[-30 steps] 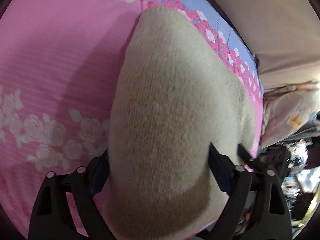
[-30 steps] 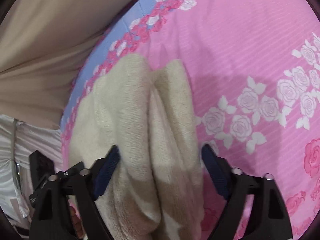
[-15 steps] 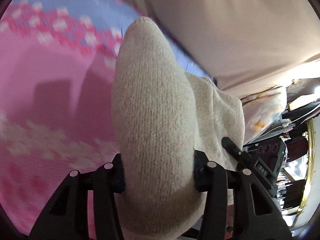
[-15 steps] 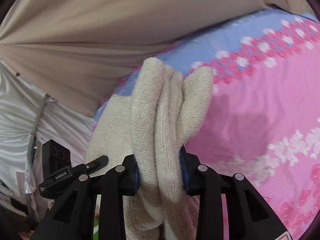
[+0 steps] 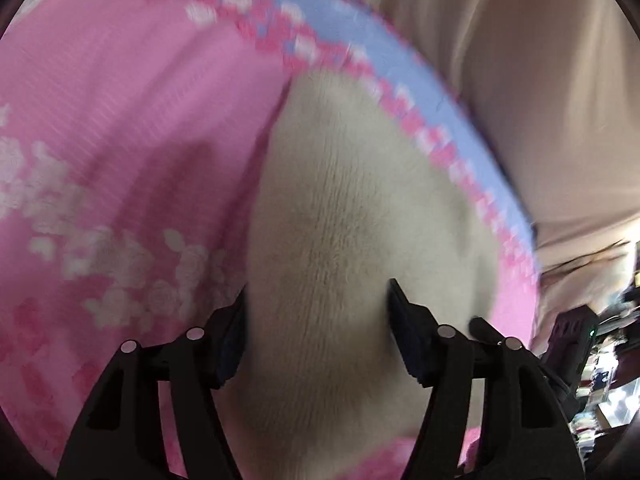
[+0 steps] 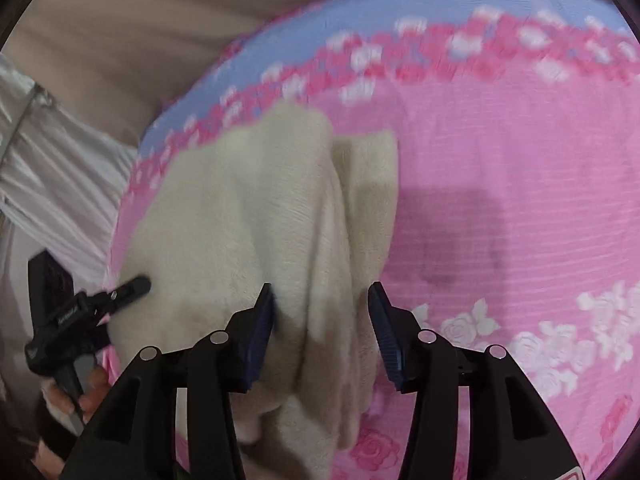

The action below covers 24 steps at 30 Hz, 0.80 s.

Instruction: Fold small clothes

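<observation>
Cream knit garment [image 5: 340, 240] is lying bunched on the pink floral bedsheet [image 5: 120, 120], near its blue border [image 6: 320, 32]. Left gripper [image 5: 316, 320] is sitting with jaws spread partway, the knit bulging between them; whether they are pinching it, cannot tell (frame blurred). Right gripper [image 6: 322, 312] is standing open, fingers either side of the folded layers [image 6: 332, 240], not visibly clamping. No containers showing.
</observation>
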Each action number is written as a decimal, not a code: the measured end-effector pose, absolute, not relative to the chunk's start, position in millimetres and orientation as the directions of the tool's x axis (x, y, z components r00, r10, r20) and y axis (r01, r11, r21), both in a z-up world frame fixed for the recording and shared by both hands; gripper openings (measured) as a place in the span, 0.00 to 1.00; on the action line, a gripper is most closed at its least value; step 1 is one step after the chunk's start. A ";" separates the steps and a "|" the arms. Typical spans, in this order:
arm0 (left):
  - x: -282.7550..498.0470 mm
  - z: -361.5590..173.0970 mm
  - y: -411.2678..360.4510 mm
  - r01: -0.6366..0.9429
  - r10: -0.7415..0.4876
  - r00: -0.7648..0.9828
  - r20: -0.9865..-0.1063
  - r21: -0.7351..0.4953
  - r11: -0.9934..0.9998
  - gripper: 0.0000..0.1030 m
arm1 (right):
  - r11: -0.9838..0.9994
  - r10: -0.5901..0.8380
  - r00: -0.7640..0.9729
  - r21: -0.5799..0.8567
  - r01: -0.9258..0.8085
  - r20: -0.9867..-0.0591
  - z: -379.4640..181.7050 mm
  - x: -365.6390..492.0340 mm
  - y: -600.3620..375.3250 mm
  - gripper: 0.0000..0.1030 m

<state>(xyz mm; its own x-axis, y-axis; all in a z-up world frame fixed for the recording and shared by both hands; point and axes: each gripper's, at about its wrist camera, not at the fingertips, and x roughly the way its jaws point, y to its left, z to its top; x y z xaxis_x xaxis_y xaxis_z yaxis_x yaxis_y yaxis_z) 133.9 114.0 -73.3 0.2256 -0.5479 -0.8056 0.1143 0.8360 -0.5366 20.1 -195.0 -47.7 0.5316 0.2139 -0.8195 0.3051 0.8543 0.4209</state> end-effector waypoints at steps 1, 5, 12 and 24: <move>129.2 -55.3 116.7 0.153 -0.541 0.268 -0.797 -0.520 0.841 0.58 | 0.870 0.198 0.567 0.410 0.275 -0.800 -26.1 18.2 -190.8 0.45; 111.6 4.6 106.5 0.334 -0.637 0.314 -0.705 -0.545 0.769 0.66 | 0.911 0.188 0.617 0.371 0.182 -0.764 6.5 36.3 -172.4 0.28; 96.1 -53.1 52.6 0.463 -0.573 0.175 -0.801 -0.446 0.766 0.62 | 0.943 0.131 0.445 0.250 0.221 -0.886 -93.1 87.1 -171.2 0.00; 97.3 -63.6 72.2 0.508 -0.590 0.190 -0.785 -0.436 0.743 0.56 | 0.966 0.130 0.369 0.202 0.162 -0.920 -72.6 12.8 -110.7 0.04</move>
